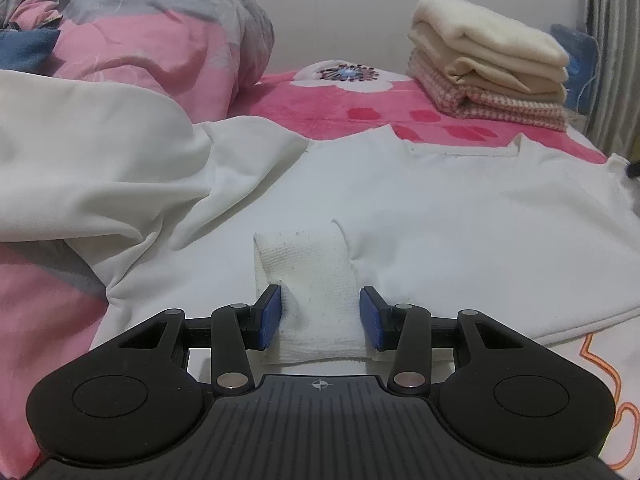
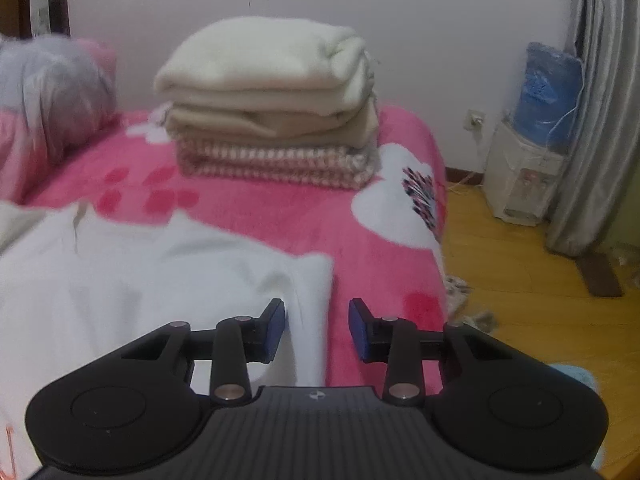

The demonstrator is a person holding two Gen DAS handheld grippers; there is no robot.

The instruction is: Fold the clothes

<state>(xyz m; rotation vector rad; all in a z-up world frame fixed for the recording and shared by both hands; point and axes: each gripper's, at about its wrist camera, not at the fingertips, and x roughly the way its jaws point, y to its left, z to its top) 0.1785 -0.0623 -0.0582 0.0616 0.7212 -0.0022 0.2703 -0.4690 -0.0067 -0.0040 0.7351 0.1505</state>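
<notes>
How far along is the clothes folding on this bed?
Done: a stack of folded clothes sits at the far end of the pink blanket. In hand: a white top lies spread out, its ribbed cuff between the open left gripper. Left: folding it; the right gripper is open, empty.

Pink flowered bed (image 2: 304,216): white garment (image 1: 440,208), folded stack (image 2: 272,108), quilt (image 1: 160,40).

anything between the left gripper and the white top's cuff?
Nothing visible. The ribbed cuff of the white top already sits between the open jaws of the left gripper; one pad touches or nearly touches it, the other stands clear. The folded stack lies far back on the bed, out of the way.
</notes>
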